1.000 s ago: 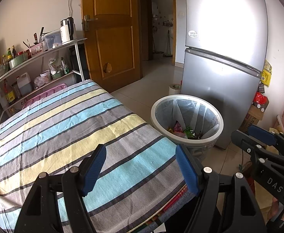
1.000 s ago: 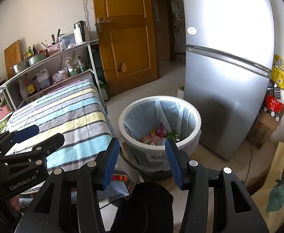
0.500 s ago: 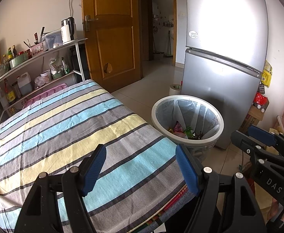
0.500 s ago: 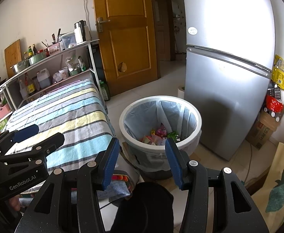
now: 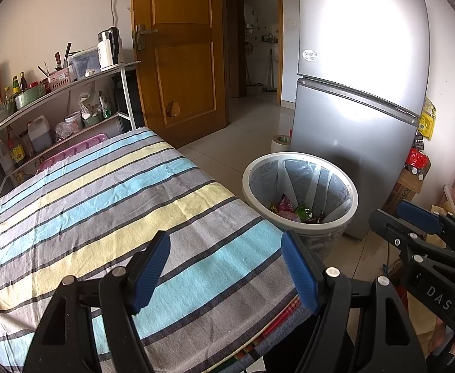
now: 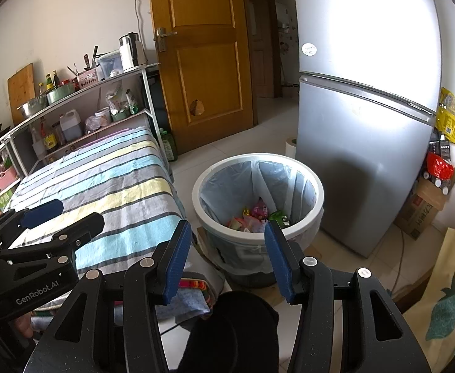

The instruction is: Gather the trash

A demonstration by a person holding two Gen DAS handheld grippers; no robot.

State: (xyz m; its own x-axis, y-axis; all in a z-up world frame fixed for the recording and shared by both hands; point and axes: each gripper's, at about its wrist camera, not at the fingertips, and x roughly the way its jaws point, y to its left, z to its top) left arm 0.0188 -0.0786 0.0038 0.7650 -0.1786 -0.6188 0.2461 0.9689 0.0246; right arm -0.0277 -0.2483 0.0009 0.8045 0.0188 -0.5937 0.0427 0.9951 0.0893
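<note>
- Both tools are empty. Your left gripper (image 5: 224,267) has its jaws spread wide and holds nothing; it hangs above the near end of the striped tablecloth (image 5: 109,205).
- Your right gripper (image 6: 227,258) is also released, with only air between its blue pads (image 6: 177,258). It points toward the trash bin (image 6: 308,183), which stands on the floor at about 12 o'clock from it.
- The trash itself lies in the bottom of the bin: colourful wrappers (image 6: 258,214) in pink, green and yellow, inside the pale liner bag.
- I see no loose trash on the cloth in either view, so I judge that the collecting is nearly finished, or that you are between two pieces.
- For the next move, you need first to find a target. If a piece is left, it is outside both views; turn the grippers to search the floor and the table edges before you close anything.
- The left wrist view shows the whole table top and the right gripper at about 4 o'clock; the bin is at about 2 o'clock, just beside the table corner.
- The right wrist view shows what the left one does not: the floor in front of the bin, the folded cloth hanging under the table edge at 7 o'clock, and the pineapple bag (image 6: 445,304) at 4 o'clock.
- The fridge (image 6: 367,124) stands close behind the bin in both views.
</note>
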